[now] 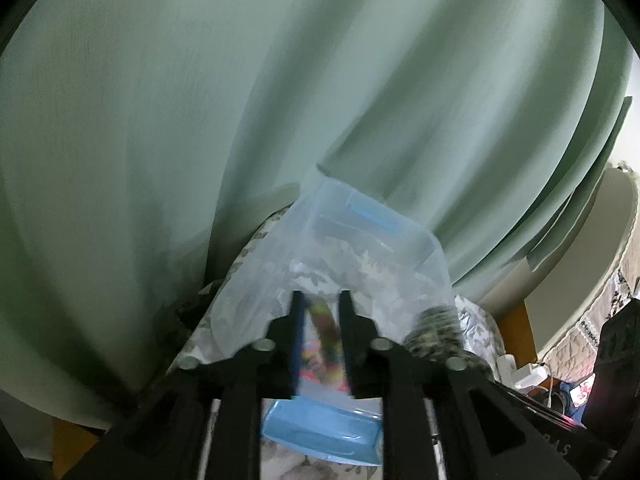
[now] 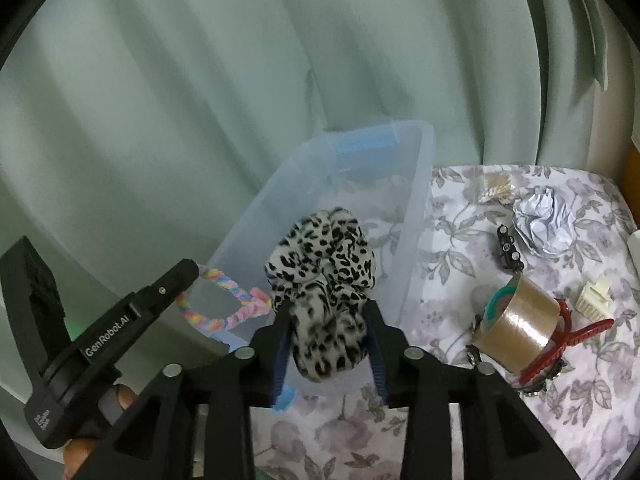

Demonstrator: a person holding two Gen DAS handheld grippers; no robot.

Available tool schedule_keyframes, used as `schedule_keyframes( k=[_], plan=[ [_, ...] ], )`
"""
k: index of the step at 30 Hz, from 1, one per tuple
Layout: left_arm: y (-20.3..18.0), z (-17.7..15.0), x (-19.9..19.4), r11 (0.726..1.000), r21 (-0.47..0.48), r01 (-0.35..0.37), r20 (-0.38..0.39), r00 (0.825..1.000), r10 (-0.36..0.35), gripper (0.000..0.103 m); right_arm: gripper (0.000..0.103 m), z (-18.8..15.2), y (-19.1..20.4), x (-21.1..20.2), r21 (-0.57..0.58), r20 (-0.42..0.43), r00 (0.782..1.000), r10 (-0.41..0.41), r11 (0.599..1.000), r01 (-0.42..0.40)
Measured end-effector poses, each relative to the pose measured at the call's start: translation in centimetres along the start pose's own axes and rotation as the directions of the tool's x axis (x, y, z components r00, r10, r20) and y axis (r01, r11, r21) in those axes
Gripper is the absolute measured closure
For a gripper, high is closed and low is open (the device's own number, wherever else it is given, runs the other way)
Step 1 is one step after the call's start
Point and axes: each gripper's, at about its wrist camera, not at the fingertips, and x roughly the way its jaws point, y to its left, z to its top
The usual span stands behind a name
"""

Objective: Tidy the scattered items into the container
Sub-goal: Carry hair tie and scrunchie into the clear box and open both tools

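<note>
A clear plastic container [image 2: 416, 196] with blue handles stands on the floral cloth against the curtain; it also shows in the left wrist view [image 1: 400, 236]. My right gripper [image 2: 328, 312] is shut on a leopard-print scrunchie [image 2: 324, 264] and holds it above the container's near end. My left gripper [image 1: 322, 300] is shut on a rainbow braided loop [image 1: 326, 336] above the container's near rim; that loop [image 2: 224, 296] and the left gripper [image 2: 176, 280] show at the left of the right wrist view. The scrunchie also shows in the left wrist view [image 1: 436, 328].
On the floral cloth [image 2: 452, 280] to the right lie a brown tape roll [image 2: 520, 328], a red claw clip [image 2: 568, 336], crumpled paper [image 2: 544, 220], a small black part [image 2: 508, 248], a cream plastic piece [image 2: 596, 296] and a pale dried sprig [image 2: 496, 188]. A green curtain [image 2: 200, 100] hangs behind.
</note>
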Motion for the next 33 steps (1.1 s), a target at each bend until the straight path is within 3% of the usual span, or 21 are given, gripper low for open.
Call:
schedule_keyframes(
  k=[5, 13, 22, 33],
  plan=[
    [0.0, -0.4, 0.0, 1.0, -0.004, 0.008, -0.017, 1.0, -0.008, 0.058, 0.05, -0.1, 0.3, 0.3, -0.031, 0.004, 1.0, -0.012, 0.999, 0.012],
    [-0.2, -0.7, -0.3, 1.0, -0.003, 0.025, -0.036, 0.999, -0.025, 0.036, 0.049, -0.3, 0.0, -0.1, -0.012, 0.01, 1.0, -0.009, 1.0, 0.009],
    [1.2, -0.6, -0.9, 0.992, -0.079, 0.102, -0.05, 0.993, -0.106, 0.034, 0.047, -0.8, -1.6, -1.3, 0.042, 0.02, 1.0, -0.017, 0.999, 0.016],
    [3.0, 0.2, -2.8, 0.985, -0.143, 0.096, -0.01, 0.995, -0.098, 0.034, 0.047, -1.3, -2.5, -2.7, 0.086, 0.043, 0.999, -0.014, 0.996, 0.011]
  ],
)
